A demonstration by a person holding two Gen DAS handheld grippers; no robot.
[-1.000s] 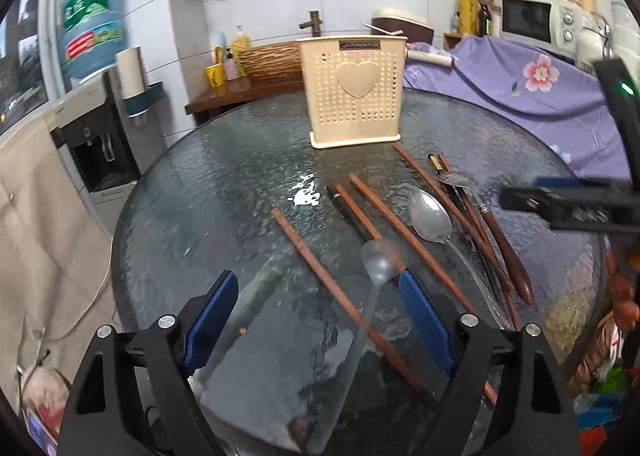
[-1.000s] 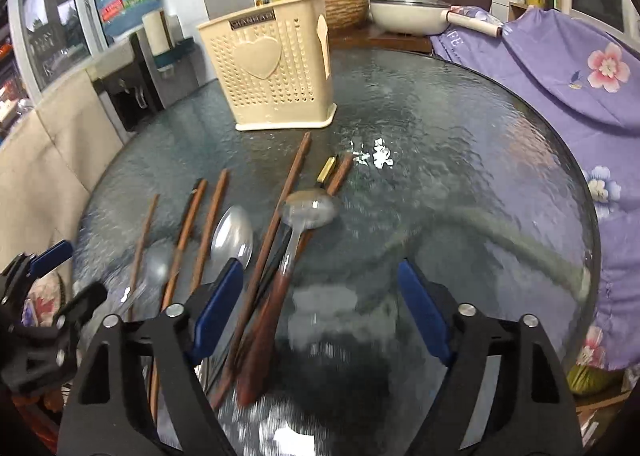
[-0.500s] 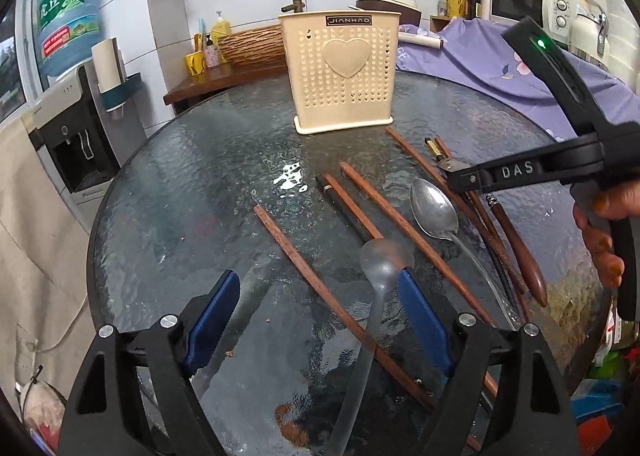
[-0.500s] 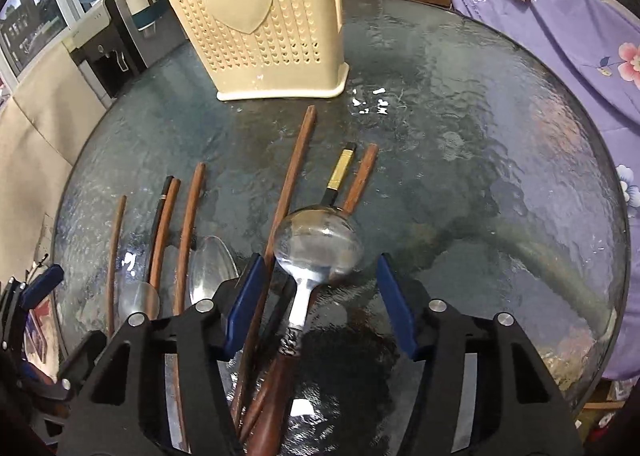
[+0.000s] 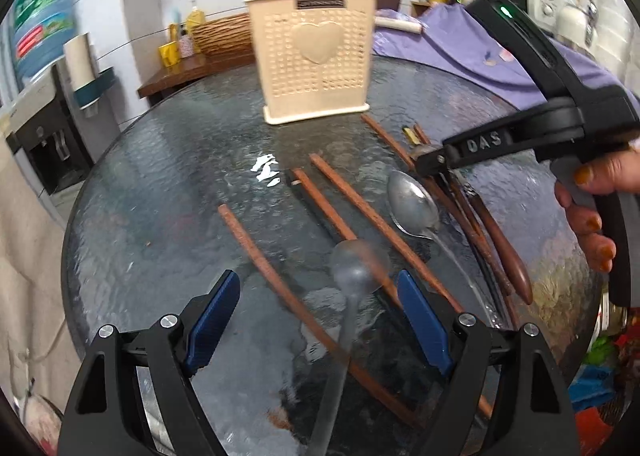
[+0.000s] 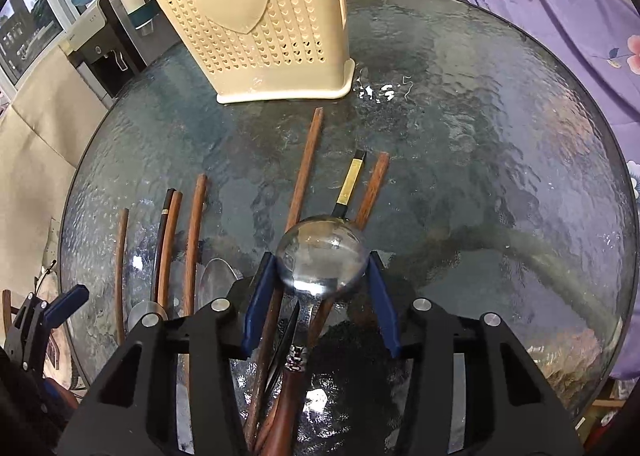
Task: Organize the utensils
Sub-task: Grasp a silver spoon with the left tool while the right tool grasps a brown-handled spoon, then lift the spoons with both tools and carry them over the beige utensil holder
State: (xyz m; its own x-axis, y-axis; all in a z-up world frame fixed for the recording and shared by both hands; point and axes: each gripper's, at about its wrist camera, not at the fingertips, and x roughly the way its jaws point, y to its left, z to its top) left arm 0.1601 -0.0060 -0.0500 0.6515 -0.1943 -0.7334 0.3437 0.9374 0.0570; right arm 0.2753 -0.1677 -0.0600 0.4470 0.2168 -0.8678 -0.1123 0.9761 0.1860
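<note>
Utensils: wood-handled spoon (image 6: 322,256) lying w/ chopsticks (image 6: 304,171) on counter (image 6: 480,135), near side of holder (image 6: 256,23). Right hand-held gripper (image 6: 320,288) closing round bowl, pads not yet pressing. Left hand-held gripper (image 5: 320,320) hovering spread. Step: pickup. Next: pinch, lift, drop into holder.

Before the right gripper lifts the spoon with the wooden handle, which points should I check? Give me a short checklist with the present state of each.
1. Right gripper around the wood-handled spoon: ok, the bowl sits between the blue pads, and the jaws have just been closing.
2. Pads pressing on the bowl: cannot tell, they are at its edges.
3. Only the spoon is between the pads: not ok, brown chopsticks pass under it.
4. Utensil holder upright on the glass table: ok.
5. Left gripper clear of the right: ok, it is open over the translucent spoon.
</note>
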